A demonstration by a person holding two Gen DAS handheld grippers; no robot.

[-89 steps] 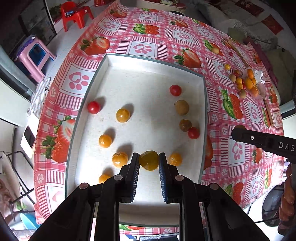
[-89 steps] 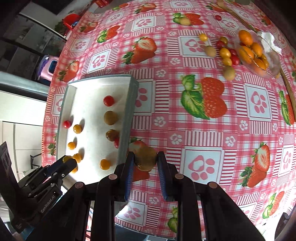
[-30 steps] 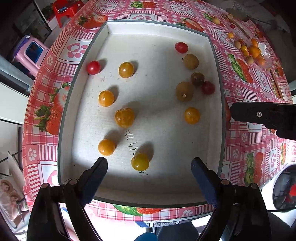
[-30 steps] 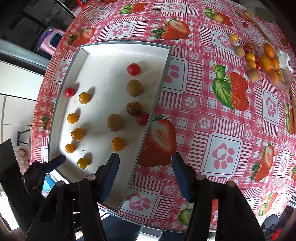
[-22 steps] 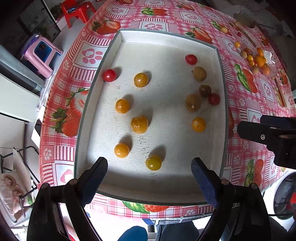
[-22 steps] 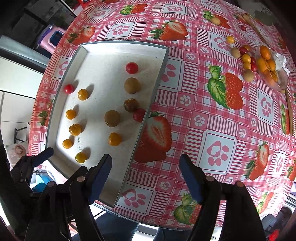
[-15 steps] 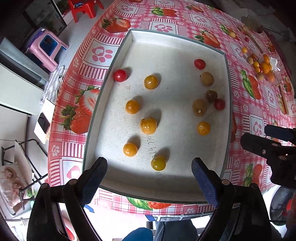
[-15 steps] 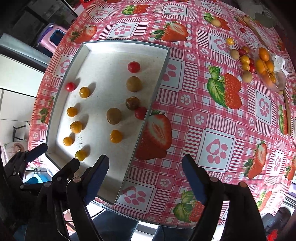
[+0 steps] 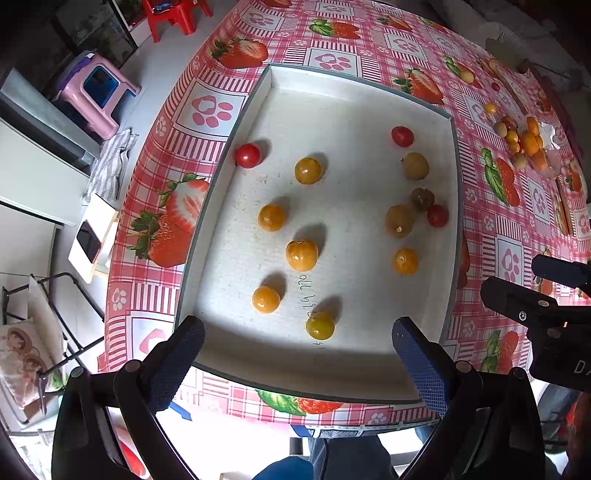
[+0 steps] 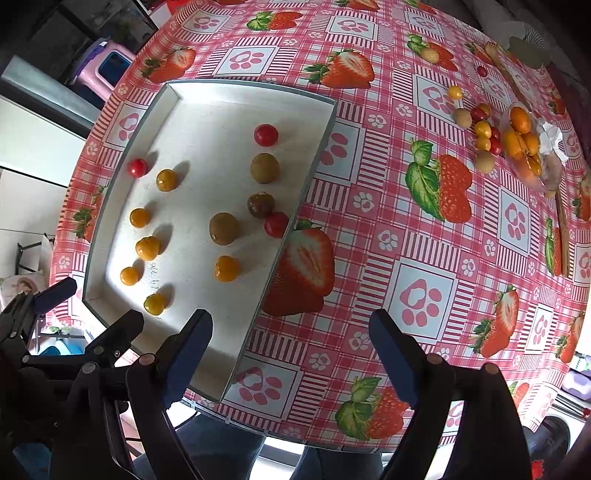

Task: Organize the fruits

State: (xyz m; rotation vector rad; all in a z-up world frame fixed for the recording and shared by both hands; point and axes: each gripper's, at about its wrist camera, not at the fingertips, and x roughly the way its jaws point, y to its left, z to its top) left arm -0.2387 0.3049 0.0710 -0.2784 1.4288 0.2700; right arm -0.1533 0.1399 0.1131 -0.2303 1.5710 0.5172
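Note:
A white tray (image 9: 362,92) sits on the strawberry tablecloth, also in the right wrist view (image 10: 207,96). It holds several small fruits: orange and yellow ones on the left (image 9: 301,254), brown ones (image 9: 399,220) and red tomatoes (image 9: 437,215) on the right. A yellow fruit (image 9: 320,325) lies nearest the front wall. My left gripper (image 9: 295,354) is open and empty above the tray's near edge. My right gripper (image 10: 291,350) is open and empty over the tray's right front corner. More fruits (image 10: 480,129) lie loose on the cloth far right.
A clear plastic bag of orange fruits (image 10: 524,144) lies by the loose fruits at the far right. A pink stool (image 9: 96,92) and a red chair (image 9: 173,14) stand on the floor beyond the table's left edge.
Both grippers let go of their fruits into the tray, opened wide, then drew back and up. The dropped yellow and brown fruits now rest in the tray.

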